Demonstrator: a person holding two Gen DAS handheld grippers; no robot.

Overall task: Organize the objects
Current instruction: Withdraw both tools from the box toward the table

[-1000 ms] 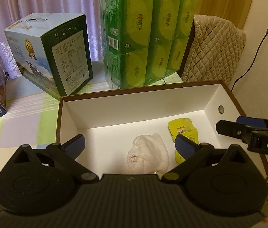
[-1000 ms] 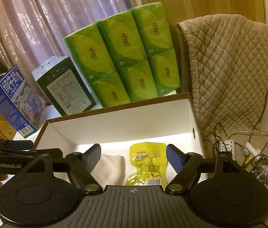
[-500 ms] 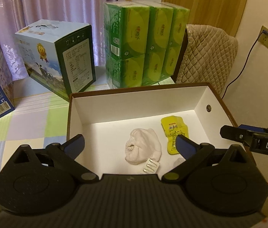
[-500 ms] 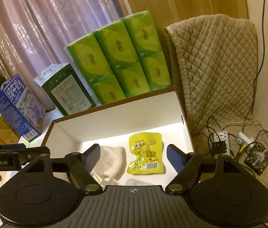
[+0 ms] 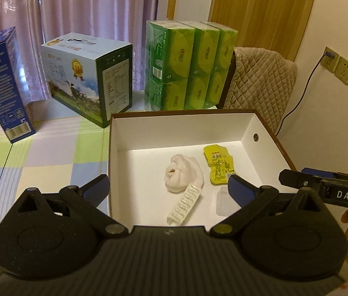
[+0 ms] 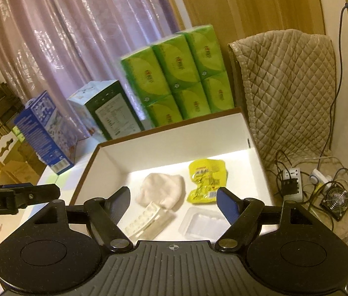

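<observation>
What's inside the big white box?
The white box holds a yellow snack packet, a white cloth bundle, a ribbed clear plastic piece and a clear tray. The near edge of the floor is hidden behind the grippers.

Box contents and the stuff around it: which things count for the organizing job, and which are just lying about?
Job:
- white box
- white cloth bundle
- yellow snack packet
- clear ridged strip
- clear plastic tray
- left tongs and right tongs, both open and empty

Lying about:
- green tissue packs
- milk carton box
- blue box
- quilted cover
- small fan
</observation>
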